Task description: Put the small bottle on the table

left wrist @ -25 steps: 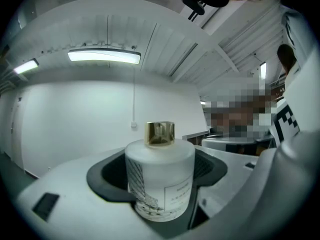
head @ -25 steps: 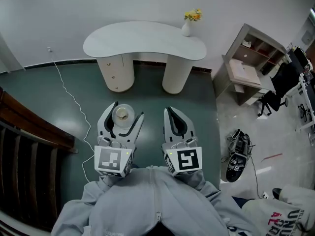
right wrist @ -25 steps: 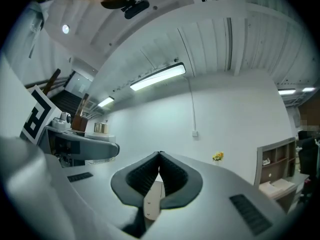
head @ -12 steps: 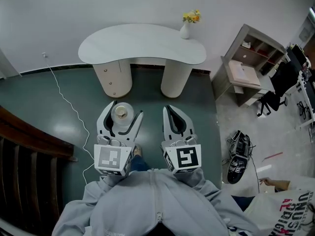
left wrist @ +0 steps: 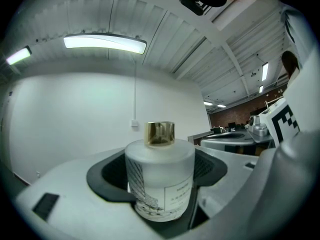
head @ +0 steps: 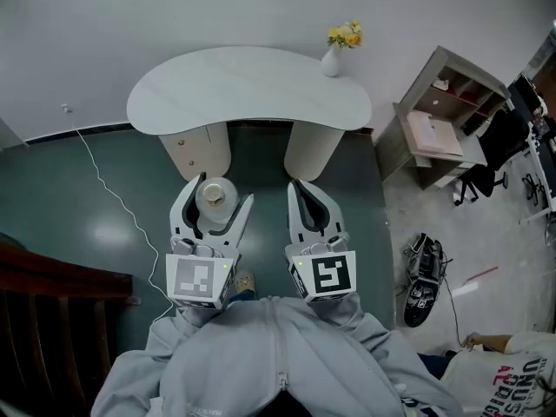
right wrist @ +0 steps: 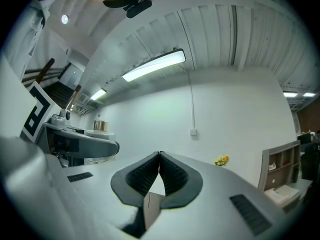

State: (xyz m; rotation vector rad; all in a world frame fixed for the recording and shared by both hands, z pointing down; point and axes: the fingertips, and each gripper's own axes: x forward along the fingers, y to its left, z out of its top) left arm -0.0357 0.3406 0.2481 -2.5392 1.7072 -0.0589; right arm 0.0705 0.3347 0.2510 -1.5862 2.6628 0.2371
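Right now, in the left gripper (head: pixel 224 191): the small bottle (left wrist: pixel 160 179), frosted white with a gold cap, stands upright between the jaws, which press on its sides.
Right gripper (right wrist: pixel 160 155): jaws shut tip to tip with nothing between them, held just right of the left one.
Bottle's place: in the air over the green floor (head: pixel 104 224), on the near side of the table (head: pixel 252 85) and not yet on it.
Table: white curved top on two round legs, bare except for a vase of yellow flowers (head: pixel 331 59) at its far right edge.
Step in hand: by my reading, the carry, with the bottle gripped and the person facing the table but short of it.
Next move: likely calls for reaching the left gripper forward past the near edge, keeping the bottle upright, lowering until its base sits flat on the bare top well apart from the vase, then opening the jaws.
Surroundings: a white cable (head: pixel 113 189) trails on the floor at left; a wooden shelf unit (head: pixel 443 115) stands at right.
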